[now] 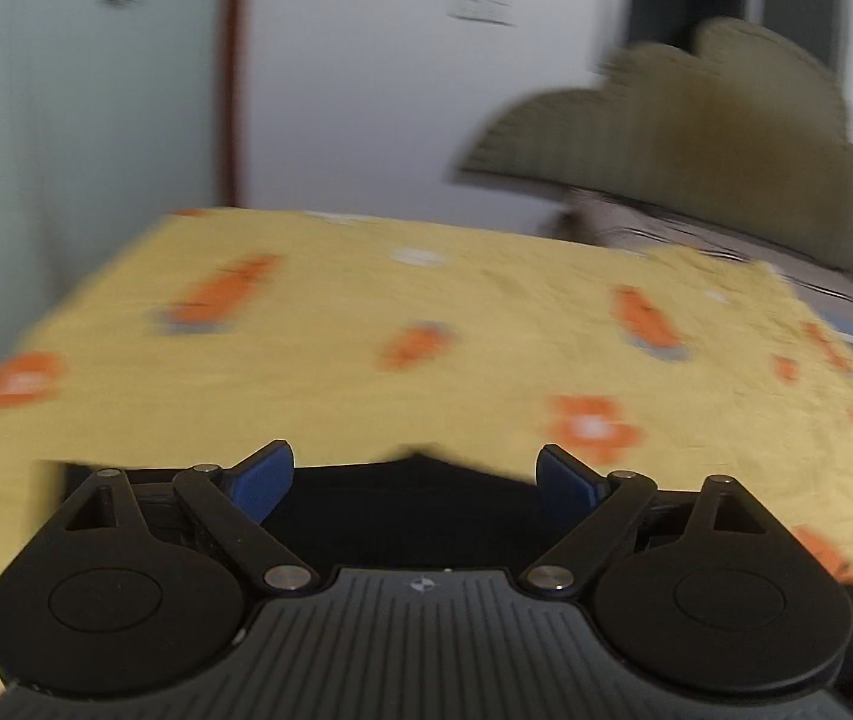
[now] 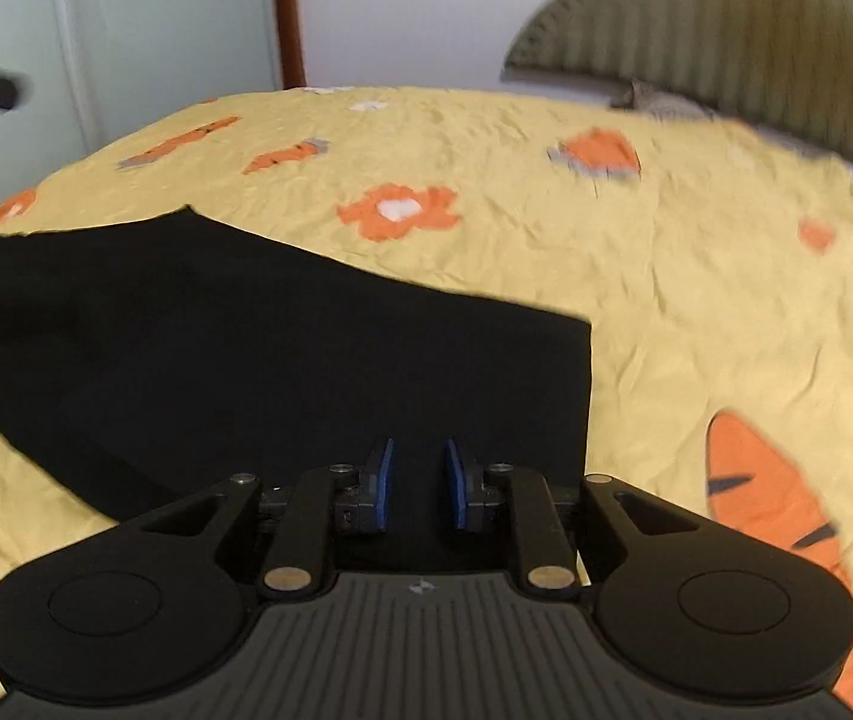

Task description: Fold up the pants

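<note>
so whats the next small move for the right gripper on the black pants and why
Probably lower the right gripper onto the near edge of the black pants and pinch: its jaws stand slightly apart with no cloth visibly pinched, and the pants lie flat on the yellow sheet.

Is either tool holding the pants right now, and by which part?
Nothing is held. The left tool is wide open; the right tool has a clear gap between its pads, over the black pants.

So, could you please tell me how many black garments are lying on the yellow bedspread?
1. The black pants lie on the bedspread's left half in the right wrist view, reaching under the tongs. More could lie outside the frame.
</note>
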`<control>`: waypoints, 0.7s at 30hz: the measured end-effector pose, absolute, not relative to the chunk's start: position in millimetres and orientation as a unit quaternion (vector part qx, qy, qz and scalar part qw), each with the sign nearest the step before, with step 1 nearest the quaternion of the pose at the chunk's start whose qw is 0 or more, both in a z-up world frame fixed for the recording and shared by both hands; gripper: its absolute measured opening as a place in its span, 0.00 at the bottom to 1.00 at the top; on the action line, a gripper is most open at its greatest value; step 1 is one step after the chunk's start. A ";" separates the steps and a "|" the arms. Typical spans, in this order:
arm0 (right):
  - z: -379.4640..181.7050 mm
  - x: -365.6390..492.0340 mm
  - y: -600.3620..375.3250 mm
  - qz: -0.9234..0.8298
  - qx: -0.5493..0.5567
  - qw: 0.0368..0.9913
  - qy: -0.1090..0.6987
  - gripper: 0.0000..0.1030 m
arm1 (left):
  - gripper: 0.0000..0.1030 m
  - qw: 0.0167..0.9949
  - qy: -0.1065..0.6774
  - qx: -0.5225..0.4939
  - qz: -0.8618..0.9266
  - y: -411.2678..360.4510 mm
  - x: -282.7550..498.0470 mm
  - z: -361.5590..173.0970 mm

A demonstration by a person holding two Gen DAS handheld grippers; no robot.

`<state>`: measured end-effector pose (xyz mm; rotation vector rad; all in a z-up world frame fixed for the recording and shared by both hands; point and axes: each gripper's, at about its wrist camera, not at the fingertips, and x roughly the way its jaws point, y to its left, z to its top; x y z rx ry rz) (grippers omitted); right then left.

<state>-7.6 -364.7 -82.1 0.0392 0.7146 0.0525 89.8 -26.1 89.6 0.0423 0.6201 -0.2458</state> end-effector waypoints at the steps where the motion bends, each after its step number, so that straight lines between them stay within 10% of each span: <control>1: -75.4 -11.3 -359.2 0.035 0.012 0.940 0.340 0.18 | 0.88 0.948 0.303 0.024 -0.095 1.7 83.6 96.6; 11: 8.4 -39.4 -242.5 0.361 0.019 0.895 0.261 0.19 | 0.90 0.950 0.288 0.075 0.093 177.2 30.1 176.5; 15: 16.0 -15.3 -182.7 0.458 0.073 0.847 0.258 0.76 | 0.99 0.953 0.261 0.113 0.104 181.9 32.3 182.1; 21: -24.8 -5.0 -51.2 0.289 -0.271 0.901 0.175 0.76 | 0.93 0.931 0.340 0.129 0.025 135.4 73.4 85.9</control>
